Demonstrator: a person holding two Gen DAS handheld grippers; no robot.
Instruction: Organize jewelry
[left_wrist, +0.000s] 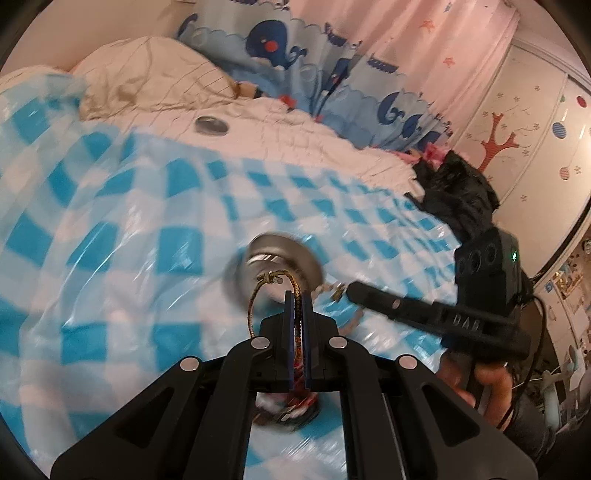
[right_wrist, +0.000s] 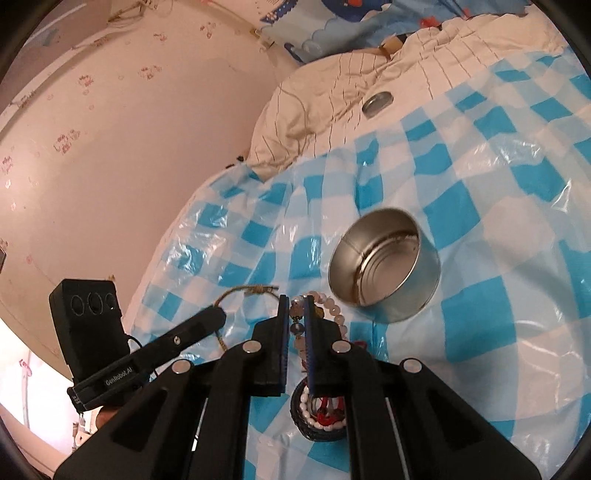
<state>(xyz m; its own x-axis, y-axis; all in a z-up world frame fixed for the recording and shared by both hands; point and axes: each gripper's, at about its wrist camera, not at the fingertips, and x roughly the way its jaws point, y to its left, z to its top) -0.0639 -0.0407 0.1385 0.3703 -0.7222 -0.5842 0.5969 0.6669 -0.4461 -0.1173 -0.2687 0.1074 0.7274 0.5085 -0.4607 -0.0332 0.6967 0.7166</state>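
In the left wrist view my left gripper (left_wrist: 297, 295) is shut on a brown braided cord bracelet (left_wrist: 258, 291), whose knotted loop hangs in front of the open silver tin (left_wrist: 280, 258). My right gripper (right_wrist: 296, 299) is shut on a pale pink bead bracelet (right_wrist: 334, 308), just left of the empty tin (right_wrist: 384, 266). Each gripper also shows in the other's view: the right gripper (left_wrist: 351, 290) with the bead bracelet (left_wrist: 332, 290), the left gripper (right_wrist: 219, 315) with the cord bracelet (right_wrist: 255, 290). Below both, a dark lid (right_wrist: 308, 430) holds pearls and red pieces.
A blue-and-white checked plastic sheet (right_wrist: 480, 221) covers the bed. The tin's flat lid (right_wrist: 376, 102) lies on the cream quilt (right_wrist: 317, 110) behind. A black garment (left_wrist: 458, 192) lies at the bed's right edge. A person's hand (left_wrist: 491, 384) grips the right tool.
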